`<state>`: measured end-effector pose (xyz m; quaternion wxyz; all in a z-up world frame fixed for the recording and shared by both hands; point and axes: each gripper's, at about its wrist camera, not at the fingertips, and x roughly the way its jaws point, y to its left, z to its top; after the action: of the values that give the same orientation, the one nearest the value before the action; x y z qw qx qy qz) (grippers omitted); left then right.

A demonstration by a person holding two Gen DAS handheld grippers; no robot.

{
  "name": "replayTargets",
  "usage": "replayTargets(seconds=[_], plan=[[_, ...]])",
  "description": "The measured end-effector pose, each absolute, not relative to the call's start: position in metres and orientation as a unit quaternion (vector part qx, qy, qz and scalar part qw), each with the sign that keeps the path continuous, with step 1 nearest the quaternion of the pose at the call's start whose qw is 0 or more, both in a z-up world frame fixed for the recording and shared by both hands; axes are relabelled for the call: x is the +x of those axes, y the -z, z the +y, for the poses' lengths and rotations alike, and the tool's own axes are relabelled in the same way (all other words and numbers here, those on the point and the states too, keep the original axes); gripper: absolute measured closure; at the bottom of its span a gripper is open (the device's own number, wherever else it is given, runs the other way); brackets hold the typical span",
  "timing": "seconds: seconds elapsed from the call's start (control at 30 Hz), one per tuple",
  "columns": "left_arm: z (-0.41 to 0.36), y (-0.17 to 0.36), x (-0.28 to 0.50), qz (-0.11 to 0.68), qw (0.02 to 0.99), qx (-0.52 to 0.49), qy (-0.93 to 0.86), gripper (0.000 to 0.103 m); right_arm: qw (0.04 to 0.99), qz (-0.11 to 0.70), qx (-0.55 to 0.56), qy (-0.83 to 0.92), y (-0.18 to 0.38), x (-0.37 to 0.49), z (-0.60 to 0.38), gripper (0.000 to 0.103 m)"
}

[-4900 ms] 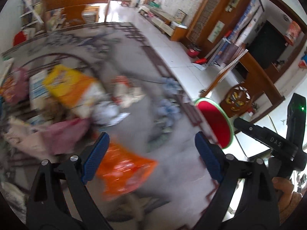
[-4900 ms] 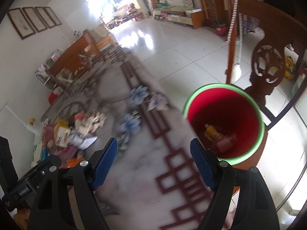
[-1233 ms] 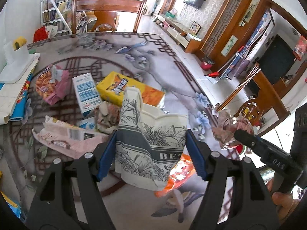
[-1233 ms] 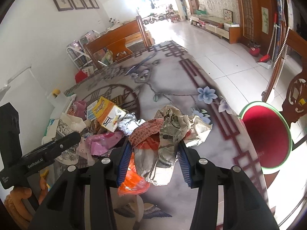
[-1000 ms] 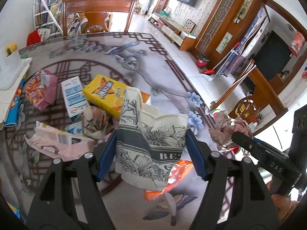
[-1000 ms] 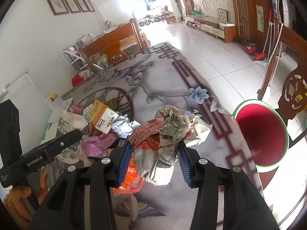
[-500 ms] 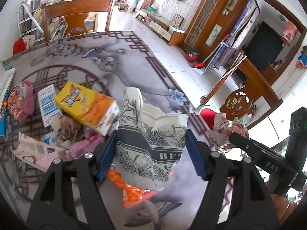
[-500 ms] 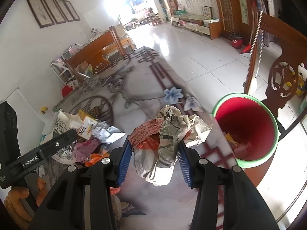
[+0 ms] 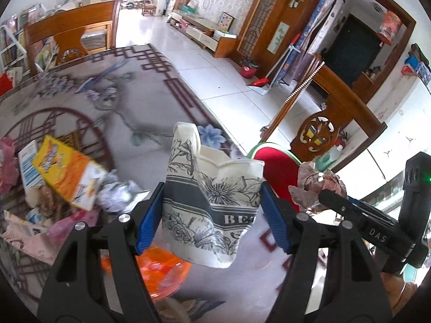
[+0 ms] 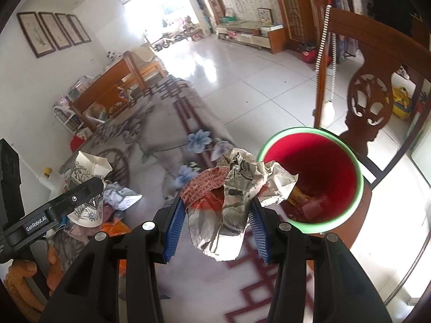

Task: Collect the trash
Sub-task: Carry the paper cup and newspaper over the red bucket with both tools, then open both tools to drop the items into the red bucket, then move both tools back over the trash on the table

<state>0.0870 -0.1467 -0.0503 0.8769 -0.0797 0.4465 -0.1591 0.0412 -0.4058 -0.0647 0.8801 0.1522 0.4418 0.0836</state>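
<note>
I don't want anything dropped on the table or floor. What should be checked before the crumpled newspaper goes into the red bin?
1. Right gripper clamped on the crumpled newspaper wad: ok.
2. Wad over the mouth of the red bin with green rim: not ok; it hangs beside the rim, above the table.
3. Room in the bin: ok; only some trash lies at its bottom.
4. Left gripper holding the floral-printed paper cup: ok.
5. Wooden chair back out of the path: cannot tell; it stands close behind the bin.
</note>
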Motion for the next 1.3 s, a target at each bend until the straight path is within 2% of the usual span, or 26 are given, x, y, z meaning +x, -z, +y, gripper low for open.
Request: replayTargets(seconds=[0.8, 0.87, 0.9, 0.93, 1.0, 1.3], plan=[[-0.311, 0.082, 0.171, 0.481, 0.837, -0.043, 0.258, 0.036, 0.868, 0.455, 0.199, -0.01, 0.089, 0.08, -0.537, 0.057], [-0.318, 0.082, 0.177, 0.476, 0.839, -0.043, 0.259, 0.029, 0.868, 0.458, 0.193, -0.013, 0.091, 0.085, -0.539, 0.056], [-0.32, 0.081, 0.178, 0.473, 0.841, -0.04, 0.258, 0.024, 0.868, 0.457, 0.192, -0.016, 0.092, 0.088, -0.54, 0.051], [-0.32, 0.079, 0.179, 0.467, 0.845, -0.037, 0.256, 0.016, 0.868, 0.458, 0.193, -0.022, 0.094, 0.091, -0.542, 0.04], [-0.323, 0.076, 0.179, 0.455, 0.852, -0.032, 0.257, 0.014, 0.869, 0.455, 0.195, -0.022, 0.095, 0.096, -0.544, 0.029], [-0.303, 0.069, 0.169, 0.45, 0.858, -0.035, 0.247, 0.014, 0.867, 0.453, 0.205, -0.018, 0.093, 0.101, -0.542, 0.029]])
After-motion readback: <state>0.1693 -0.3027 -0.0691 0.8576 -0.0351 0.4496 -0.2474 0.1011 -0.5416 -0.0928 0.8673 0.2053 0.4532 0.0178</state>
